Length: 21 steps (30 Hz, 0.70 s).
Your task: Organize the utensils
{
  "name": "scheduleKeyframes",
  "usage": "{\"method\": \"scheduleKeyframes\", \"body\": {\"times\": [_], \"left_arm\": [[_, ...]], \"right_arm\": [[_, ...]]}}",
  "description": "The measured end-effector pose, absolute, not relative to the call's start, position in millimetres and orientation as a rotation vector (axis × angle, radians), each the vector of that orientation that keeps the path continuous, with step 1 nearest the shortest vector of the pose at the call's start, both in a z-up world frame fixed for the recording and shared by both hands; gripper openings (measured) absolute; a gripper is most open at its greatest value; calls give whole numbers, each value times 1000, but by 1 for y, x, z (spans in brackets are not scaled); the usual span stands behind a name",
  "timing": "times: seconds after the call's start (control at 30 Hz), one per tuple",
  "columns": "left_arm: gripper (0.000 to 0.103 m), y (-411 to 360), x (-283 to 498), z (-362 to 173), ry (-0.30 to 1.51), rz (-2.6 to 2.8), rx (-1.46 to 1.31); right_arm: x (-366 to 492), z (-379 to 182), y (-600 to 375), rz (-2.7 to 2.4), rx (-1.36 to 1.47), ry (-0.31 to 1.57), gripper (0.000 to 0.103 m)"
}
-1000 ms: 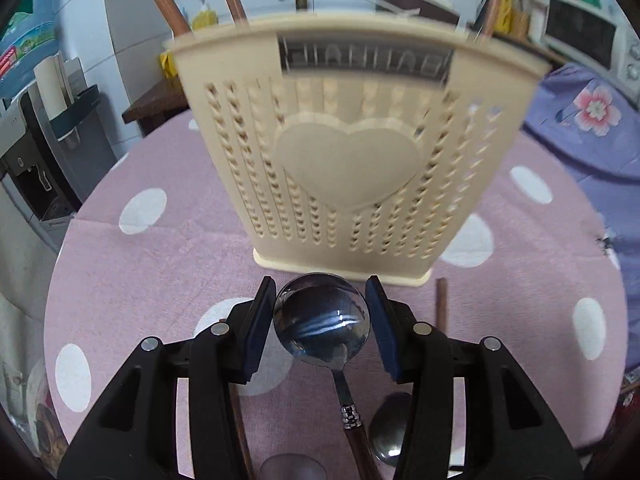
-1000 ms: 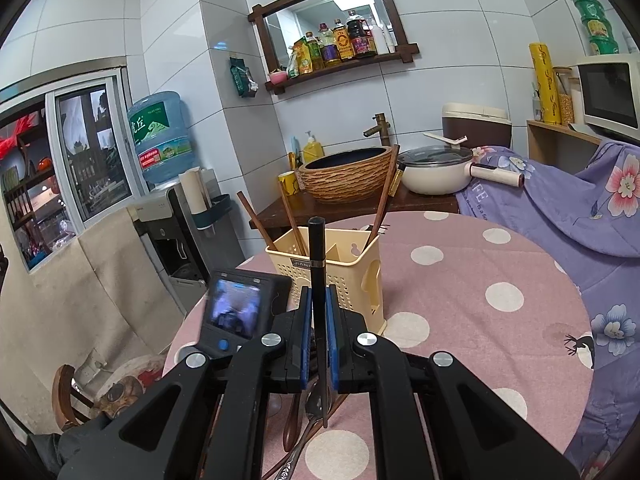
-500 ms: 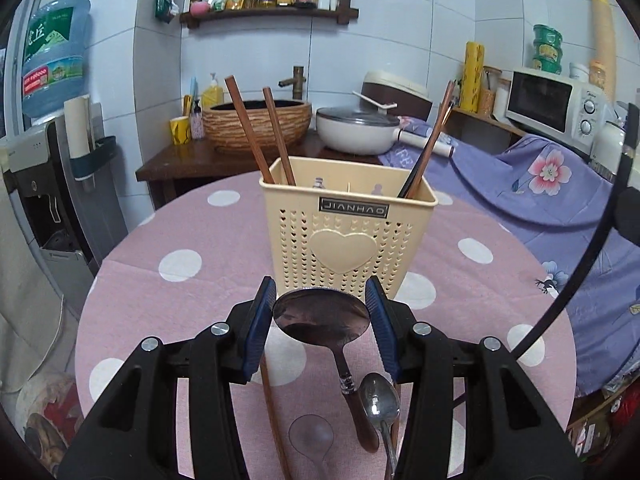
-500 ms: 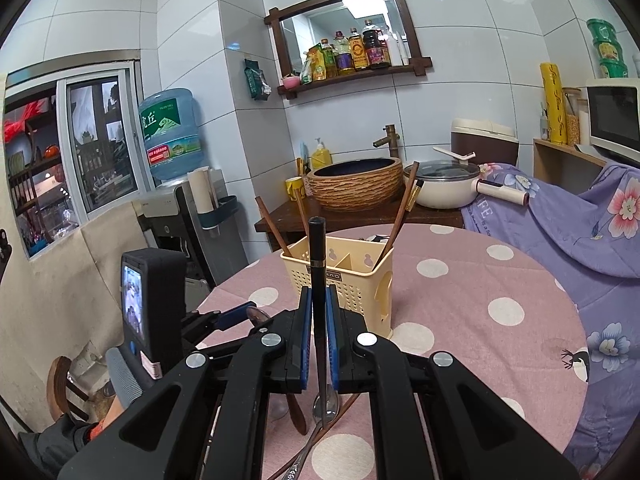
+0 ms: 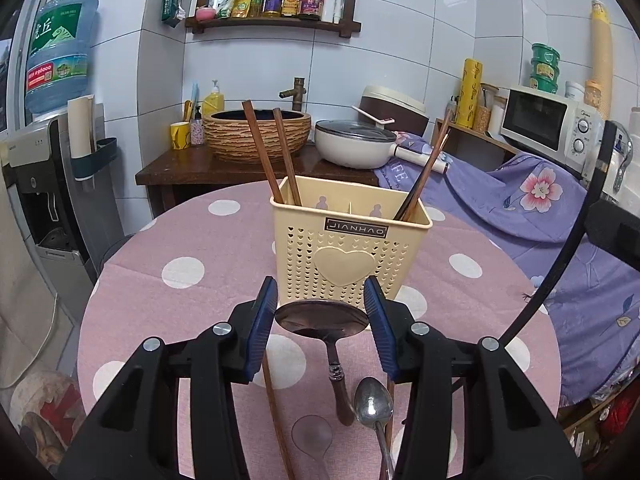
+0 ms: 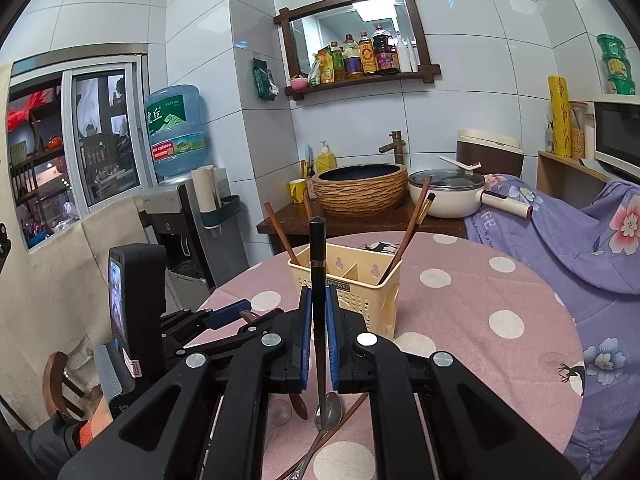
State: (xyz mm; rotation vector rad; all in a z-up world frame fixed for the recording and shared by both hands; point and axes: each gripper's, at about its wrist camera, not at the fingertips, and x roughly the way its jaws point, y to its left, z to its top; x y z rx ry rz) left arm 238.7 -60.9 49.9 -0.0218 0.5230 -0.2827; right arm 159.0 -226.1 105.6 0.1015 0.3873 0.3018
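My left gripper (image 5: 322, 320) is shut on the bowl of a dark metal spoon (image 5: 322, 317), whose wooden handle hangs down toward the table. Just beyond it stands the cream utensil holder (image 5: 348, 256) with brown chopsticks (image 5: 264, 152) leaning in its compartments. Below the gripper, on the table, lie a small metal spoon (image 5: 374, 404), a loose chopstick (image 5: 276, 412) and a clear spoon (image 5: 312, 434). My right gripper (image 6: 319, 320) is shut on an upright black-handled utensil (image 6: 318, 256) in front of the holder (image 6: 360, 300); its working end is hidden. The left gripper (image 6: 240, 316) shows at lower left.
A round table in pink polka-dot cloth (image 5: 180, 272) carries everything. A purple flowered cover (image 5: 540, 200) lies to the right. Behind are a wooden counter with a basket-weave basin (image 5: 258, 136) and a pan (image 5: 352, 144); a water dispenser (image 5: 52, 160) stands at the left.
My left gripper has drawn back and up from the holder with the spoon still in it, so the holder looks smaller and farther. The right gripper has kept its place and its grip.
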Motion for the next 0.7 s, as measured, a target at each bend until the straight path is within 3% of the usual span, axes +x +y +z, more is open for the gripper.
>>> {"method": "scheduleKeyframes", "body": {"times": [0.1,0.23,0.5,0.57,0.7], "left_arm": [[42,-58,237,55,515,-285,-32],[21,-56,233,67,486,-293,-14],[21,-48,240,64,524,-280,-42],[15,-44,244,59,545,-280,-57],[14,-40,252,52,575,-280,-70]], "right_arm": [[160,108,-226,307,103,386,7],[163,112,-226,316,111,388,7],[167,108,-228,302,116,408,7],[168,107,-230,298,122,410,7],[170,106,-229,297,126,413,7]]}}
